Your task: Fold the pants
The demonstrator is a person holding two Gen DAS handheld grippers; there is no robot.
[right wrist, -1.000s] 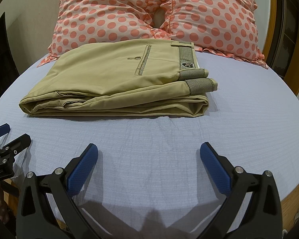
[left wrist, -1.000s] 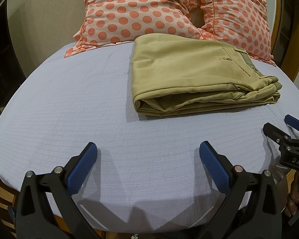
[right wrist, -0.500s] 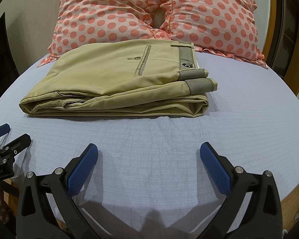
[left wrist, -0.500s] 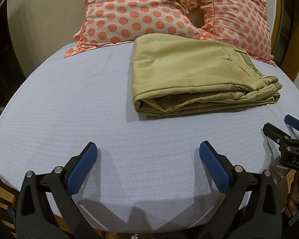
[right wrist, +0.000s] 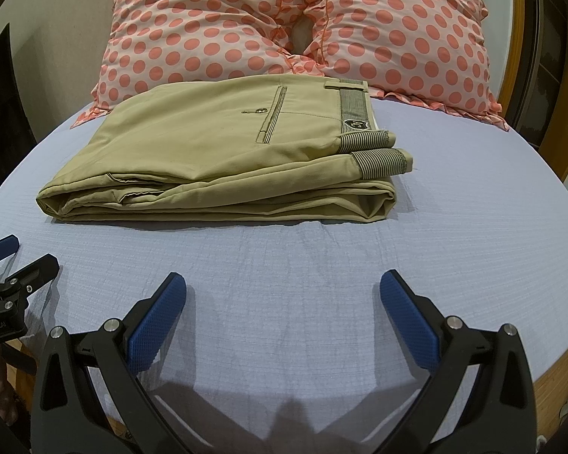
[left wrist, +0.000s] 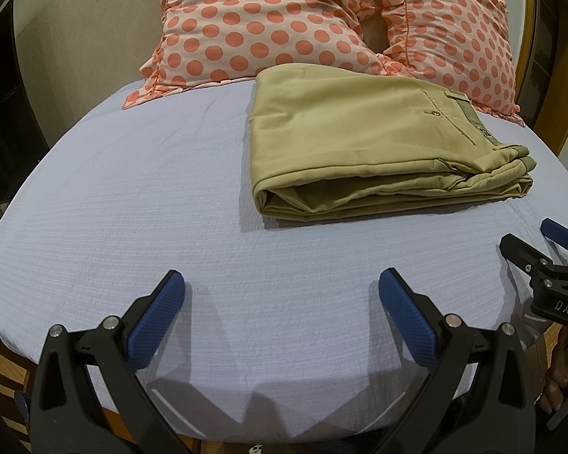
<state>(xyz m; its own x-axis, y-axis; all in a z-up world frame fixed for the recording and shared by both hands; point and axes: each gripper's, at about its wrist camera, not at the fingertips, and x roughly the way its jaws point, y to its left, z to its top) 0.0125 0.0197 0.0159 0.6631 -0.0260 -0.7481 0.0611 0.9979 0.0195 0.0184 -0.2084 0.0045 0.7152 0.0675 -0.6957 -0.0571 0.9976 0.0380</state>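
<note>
Khaki pants (left wrist: 359,143) lie folded in a flat stack on the lavender bed sheet (left wrist: 132,196), in front of the pillows. In the right wrist view the pants (right wrist: 223,159) show a back pocket and striped waistband on top. My left gripper (left wrist: 282,302) is open and empty, low over the sheet near the bed's front edge, well short of the pants. My right gripper (right wrist: 284,302) is open and empty too, also short of the pants. Each gripper shows at the edge of the other's view: the right one (left wrist: 541,246), the left one (right wrist: 15,261).
Two pink pillows with orange dots (left wrist: 269,22) (right wrist: 397,26) lean at the head of the bed behind the pants. A wooden bed frame (right wrist: 549,151) runs along the right side. Dark furniture (left wrist: 0,113) stands at the left.
</note>
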